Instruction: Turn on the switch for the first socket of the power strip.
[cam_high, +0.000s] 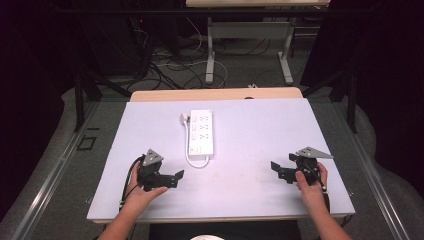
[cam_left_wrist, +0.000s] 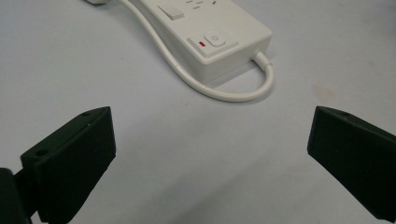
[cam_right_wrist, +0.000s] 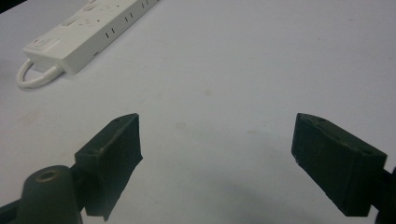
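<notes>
Strip: white rigid plastic power strip (cam_high: 202, 131), mid-table, looks light and slippery; grip across its long sides.
Cord: white looped cable (cam_left_wrist: 224, 91), springy.
Left gripper (cam_high: 176, 176): jaws apart, empty.
Right gripper (cam_high: 276, 169): jaws apart, empty.

Black tongs (cam_high: 176, 178), blocky screw-holed jaws, grey triangular top plates, black cables

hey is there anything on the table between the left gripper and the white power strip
Nothing visible stands in the way. The left gripper is open above bare table, and only the power strip's own white cord loops on the stretch of table in front of its near end.
</notes>
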